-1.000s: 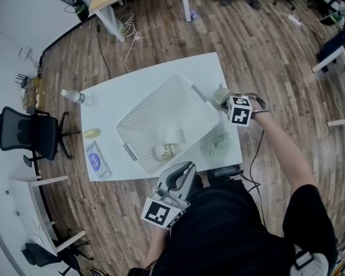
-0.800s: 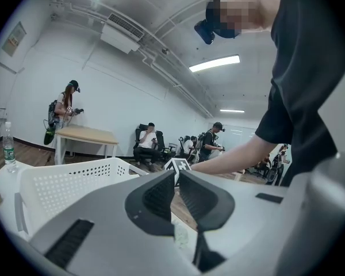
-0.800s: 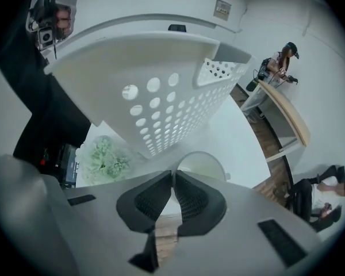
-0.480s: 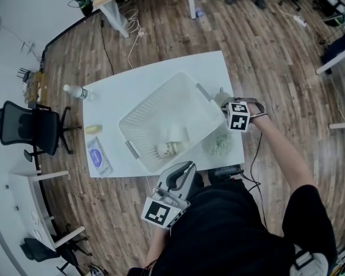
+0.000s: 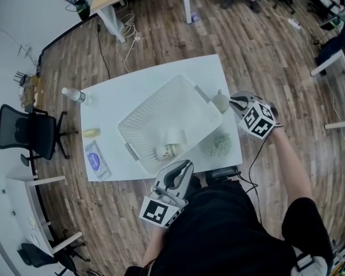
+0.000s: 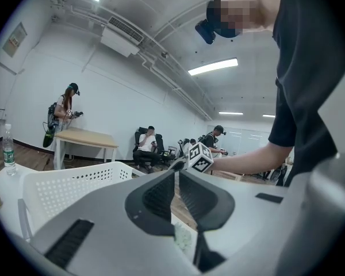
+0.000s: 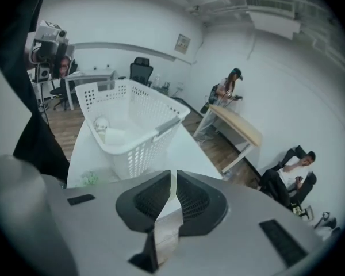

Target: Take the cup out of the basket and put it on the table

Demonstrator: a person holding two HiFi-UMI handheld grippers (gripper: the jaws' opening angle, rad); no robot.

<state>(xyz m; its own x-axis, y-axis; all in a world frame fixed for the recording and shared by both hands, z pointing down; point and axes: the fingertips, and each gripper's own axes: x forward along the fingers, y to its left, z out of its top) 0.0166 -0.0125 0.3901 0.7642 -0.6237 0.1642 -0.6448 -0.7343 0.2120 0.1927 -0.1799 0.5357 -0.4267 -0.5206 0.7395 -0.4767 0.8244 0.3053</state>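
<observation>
Where the white table (image 5: pixel 132 91) meets the person's body, the left gripper (image 5: pixel 186 165) rests at the near edge, its ribbed dark pads pressed together with nothing between them. Just beyond it sits the white plastic basket (image 5: pixel 148 99), rectangular with rounded corners, perforated walls and grey handle bars on its short sides. Inside, at the near end, a small cream bottle (image 5: pixel 167 150) lies on its side next to a white piece (image 5: pixel 174 135) whose shape I cannot settle. To the right of the basket, on bare tabletop, is a fuzzy pale green clump (image 5: pixel 218 144).

The cup (image 5: pixel 220 102), smooth and dull beige, stands upright on the table just beside the basket's right handle, outside the basket. The right gripper (image 5: pixel 234 100) is near the cup but apart from it, angled downward, jaws closed and empty.

Farther left lie a flat blue-and-white packet (image 5: pixel 96 160), a small yellow item (image 5: pixel 91 133) and a clear water bottle (image 5: pixel 73 96). Plank wood floor (image 5: pixel 264 45) surrounds the table.
</observation>
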